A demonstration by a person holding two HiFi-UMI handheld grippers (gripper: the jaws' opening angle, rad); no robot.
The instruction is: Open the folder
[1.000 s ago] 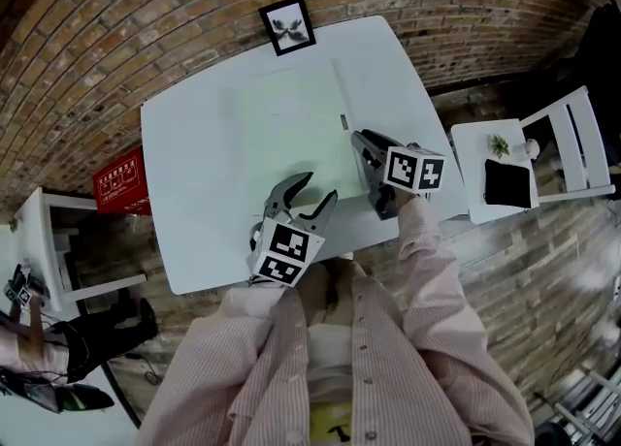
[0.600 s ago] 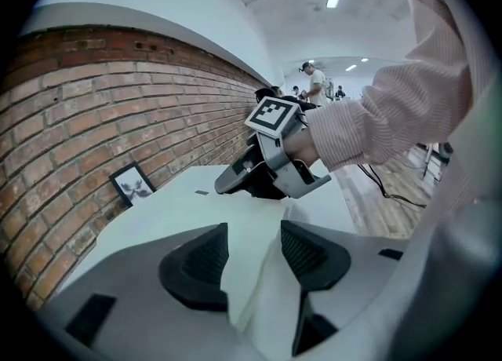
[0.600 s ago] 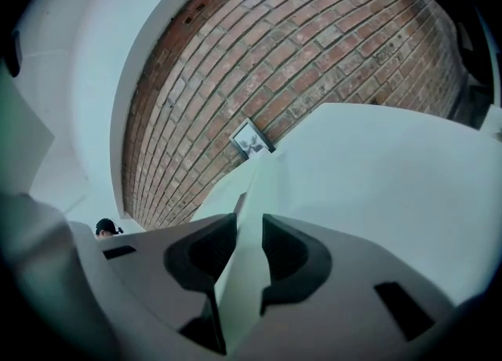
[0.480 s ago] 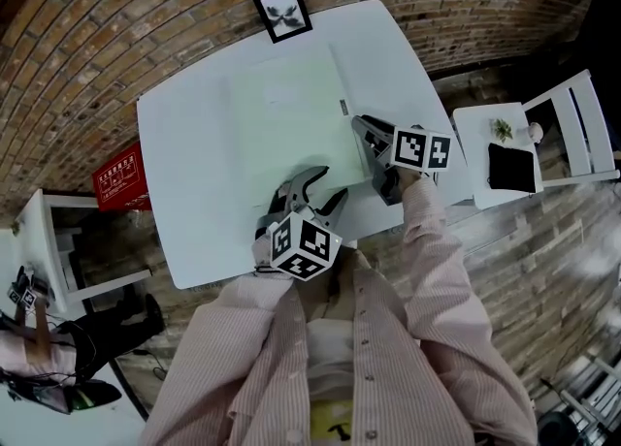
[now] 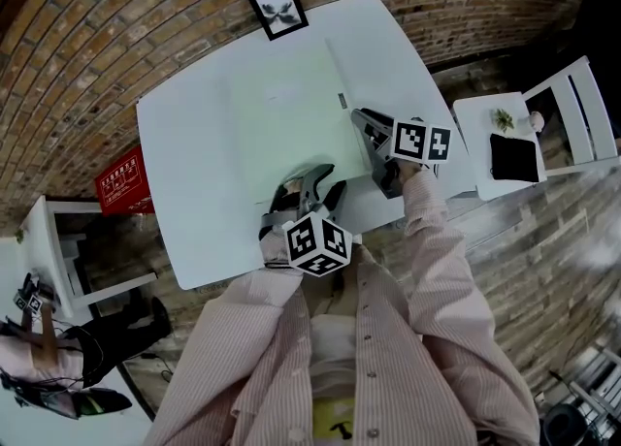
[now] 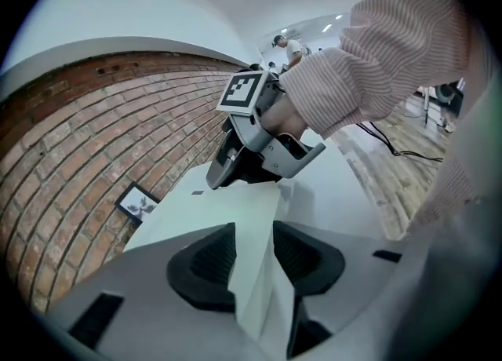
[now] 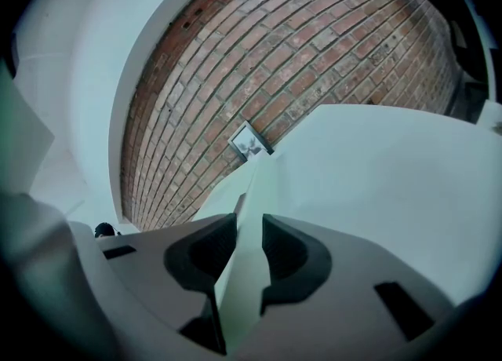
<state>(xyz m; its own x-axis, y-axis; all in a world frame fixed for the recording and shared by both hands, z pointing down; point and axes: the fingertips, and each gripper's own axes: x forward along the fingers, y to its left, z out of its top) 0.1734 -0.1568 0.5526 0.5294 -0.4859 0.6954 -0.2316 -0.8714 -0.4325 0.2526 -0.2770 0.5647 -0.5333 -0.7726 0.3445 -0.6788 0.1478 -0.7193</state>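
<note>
A pale green folder (image 5: 291, 110) lies shut on the white table (image 5: 184, 153). My left gripper (image 5: 315, 182) is at the folder's near edge. In the left gripper view the folder's edge (image 6: 255, 218) passes between the left gripper (image 6: 253, 253)'s pads; the jaws have just been closing and a gap still shows. My right gripper (image 5: 360, 121) is at the folder's right edge. In its own view the right gripper (image 7: 249, 246) is shut on the thin folder edge (image 7: 252, 195). The right gripper (image 6: 221, 177) also shows in the left gripper view, low on the folder.
A small framed picture (image 5: 277, 10) stands at the table's far edge against the brick wall. A red box (image 5: 121, 182) sits on the floor to the left. A white side table (image 5: 485, 168) and chair (image 5: 582, 114) stand to the right.
My left gripper has come forward and down onto the folder's near edge, rolled, and its jaws have narrowed around that edge. The right gripper has stayed at the right edge.
</note>
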